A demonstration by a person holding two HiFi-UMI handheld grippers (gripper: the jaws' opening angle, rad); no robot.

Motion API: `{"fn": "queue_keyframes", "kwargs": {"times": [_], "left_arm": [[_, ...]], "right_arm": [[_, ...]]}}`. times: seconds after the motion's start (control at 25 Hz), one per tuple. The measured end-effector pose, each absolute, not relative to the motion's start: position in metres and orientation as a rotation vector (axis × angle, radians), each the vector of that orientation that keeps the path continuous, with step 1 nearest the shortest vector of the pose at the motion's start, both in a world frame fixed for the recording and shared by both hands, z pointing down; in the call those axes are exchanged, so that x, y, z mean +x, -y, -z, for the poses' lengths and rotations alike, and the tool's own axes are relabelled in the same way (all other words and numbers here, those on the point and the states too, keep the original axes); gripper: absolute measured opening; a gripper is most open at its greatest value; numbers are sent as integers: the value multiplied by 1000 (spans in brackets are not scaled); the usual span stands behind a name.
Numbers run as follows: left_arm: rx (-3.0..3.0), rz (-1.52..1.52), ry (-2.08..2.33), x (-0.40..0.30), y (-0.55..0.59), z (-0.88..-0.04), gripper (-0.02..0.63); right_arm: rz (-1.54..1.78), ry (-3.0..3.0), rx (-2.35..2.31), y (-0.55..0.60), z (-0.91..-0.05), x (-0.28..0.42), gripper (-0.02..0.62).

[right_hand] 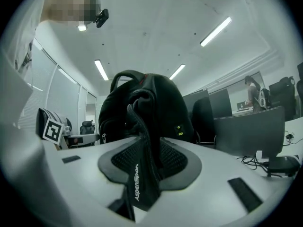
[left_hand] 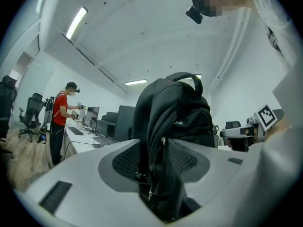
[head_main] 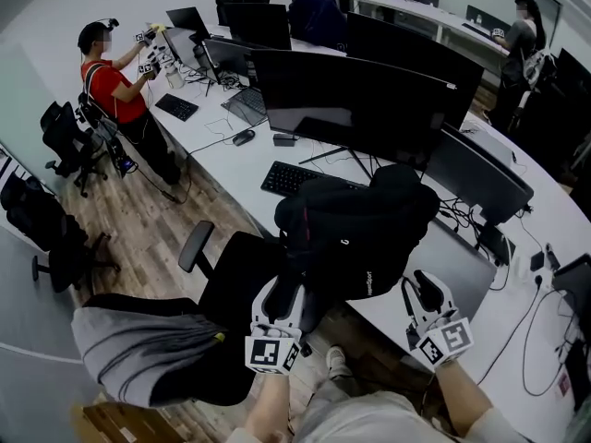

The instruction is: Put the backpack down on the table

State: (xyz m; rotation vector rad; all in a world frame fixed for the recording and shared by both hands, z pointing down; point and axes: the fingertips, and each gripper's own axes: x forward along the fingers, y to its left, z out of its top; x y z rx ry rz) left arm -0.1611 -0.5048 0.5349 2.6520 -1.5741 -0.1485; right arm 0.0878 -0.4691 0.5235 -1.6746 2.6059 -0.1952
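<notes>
Both grippers, left [head_main: 284, 292] and right [head_main: 421, 286], stand wide open with backpack [head_main: 360, 224] fabric loose between the jaws (nothing pinched), and it rests upright at the table's [head_main: 226, 164] near edge, so the release looks finished and the next move is drawing both straight back without snagging.

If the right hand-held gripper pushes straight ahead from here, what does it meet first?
The black backpack: its strap lies between the open jaws of the right hand-held gripper, and the bag's body seems close behind.

One backpack [head_main: 365, 224], two tools [head_main: 280, 293] [head_main: 423, 292], two keyboards [head_main: 291, 178] [head_main: 175, 107], two other people [head_main: 113, 77] [head_main: 520, 46].
</notes>
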Motion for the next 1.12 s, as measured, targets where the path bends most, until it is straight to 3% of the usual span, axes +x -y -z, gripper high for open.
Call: {"fn": "queue_keyframes", "kwargs": {"times": [0.16,0.32,1.12], "left_arm": [[2619,178,1615,-171,478,-537,164],[2586,191,1675,-175,442,-539,18],[2607,125,1597,-143,157,-521,8]], "right_arm": [[154,-2540,-1680,437,-512,100,103],[128,-2509,-1679,394,-505,114,45],[184,-2599,-1588,120,-510,123,37]]}}
